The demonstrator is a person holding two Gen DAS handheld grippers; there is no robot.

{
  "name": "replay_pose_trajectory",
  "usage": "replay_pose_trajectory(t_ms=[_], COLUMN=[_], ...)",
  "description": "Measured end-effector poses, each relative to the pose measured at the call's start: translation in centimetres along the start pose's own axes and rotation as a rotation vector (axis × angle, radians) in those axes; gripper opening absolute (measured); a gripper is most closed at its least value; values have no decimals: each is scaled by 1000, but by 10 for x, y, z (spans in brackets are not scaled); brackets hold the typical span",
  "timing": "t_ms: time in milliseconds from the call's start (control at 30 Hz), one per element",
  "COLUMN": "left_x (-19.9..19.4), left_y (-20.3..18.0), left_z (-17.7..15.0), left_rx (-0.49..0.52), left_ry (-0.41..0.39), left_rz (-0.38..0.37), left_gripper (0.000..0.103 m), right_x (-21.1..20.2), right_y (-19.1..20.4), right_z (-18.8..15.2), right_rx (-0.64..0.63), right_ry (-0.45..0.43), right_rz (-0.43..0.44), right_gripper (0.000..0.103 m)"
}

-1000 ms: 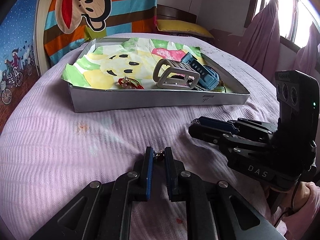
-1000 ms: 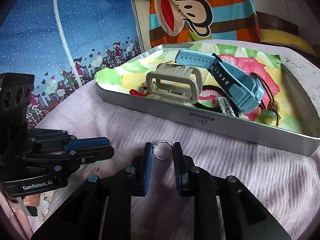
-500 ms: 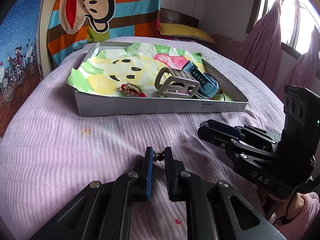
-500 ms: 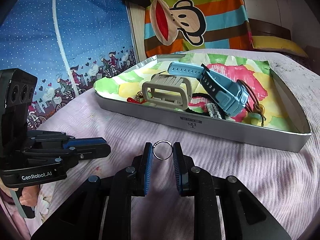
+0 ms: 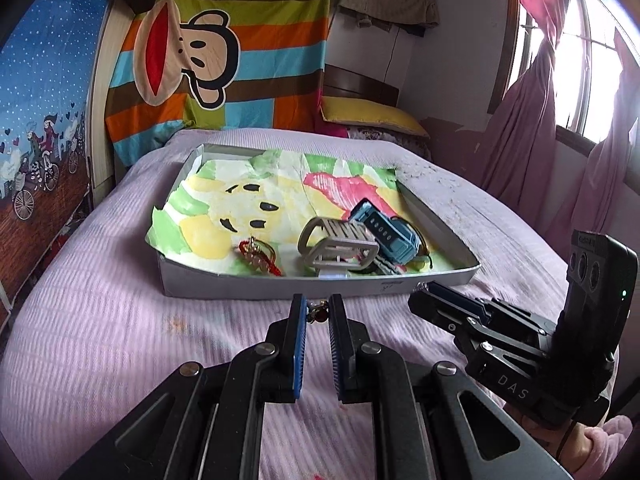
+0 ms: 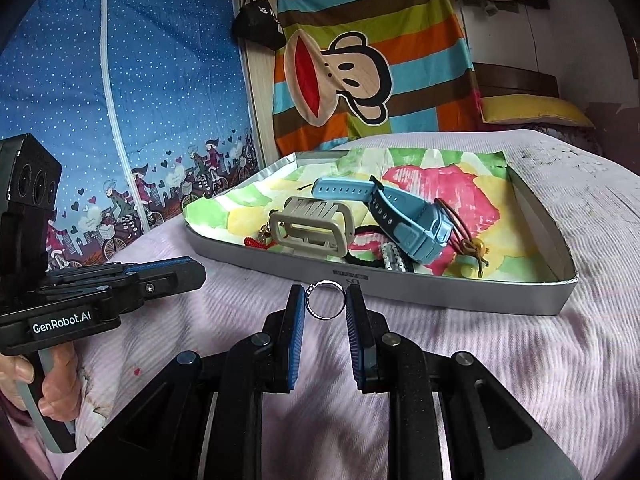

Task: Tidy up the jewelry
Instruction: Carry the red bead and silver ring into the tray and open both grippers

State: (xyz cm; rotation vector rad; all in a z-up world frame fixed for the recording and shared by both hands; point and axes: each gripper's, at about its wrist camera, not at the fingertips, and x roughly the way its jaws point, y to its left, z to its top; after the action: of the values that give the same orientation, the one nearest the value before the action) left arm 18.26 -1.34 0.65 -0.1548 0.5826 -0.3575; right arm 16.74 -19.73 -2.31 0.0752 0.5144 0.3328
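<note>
My left gripper (image 5: 318, 308) is shut on a small gold and red trinket (image 5: 317, 313), held above the purple bedspread in front of the grey tray (image 5: 280, 286). My right gripper (image 6: 325, 302) is shut on a silver ring (image 6: 325, 300), also just before the tray (image 6: 460, 294). The tray holds a blue watch (image 6: 404, 222), a beige strap piece (image 6: 312, 228), a red charm (image 5: 258, 256), black cords and a brown cord bracelet (image 6: 468, 240). Each gripper shows in the other's view, the right one (image 5: 424, 304) and the left one (image 6: 196, 270).
The tray is lined with a painted paper (image 5: 256, 196). A striped monkey blanket (image 5: 224, 52) hangs behind the bed, a yellow pillow (image 5: 368, 114) lies at the back, and pink curtains (image 5: 532, 128) hang at the right. A blue wardrobe cover (image 6: 120, 92) stands left.
Both grippers have risen and tilted up with their items still held; the tray now sits lower and farther in view. The grips have not changed.
</note>
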Motion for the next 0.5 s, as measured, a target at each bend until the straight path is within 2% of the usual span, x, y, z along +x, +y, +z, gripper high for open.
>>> replay_pose_trajectory(t_ms=[267, 500], left_x=[23, 51], left_y=[-4, 0], left_z=[41, 65], left_rx=[-36, -72], left_ry=[-44, -33], left_rz=[27, 49], left_gripper=[11, 11], right_x=[-8, -4], right_y=[-19, -42], right_z=[31, 63], right_rx=[8, 9], right_ry=[-44, -72], right_rz=[-47, -100], right_gripper=[18, 18])
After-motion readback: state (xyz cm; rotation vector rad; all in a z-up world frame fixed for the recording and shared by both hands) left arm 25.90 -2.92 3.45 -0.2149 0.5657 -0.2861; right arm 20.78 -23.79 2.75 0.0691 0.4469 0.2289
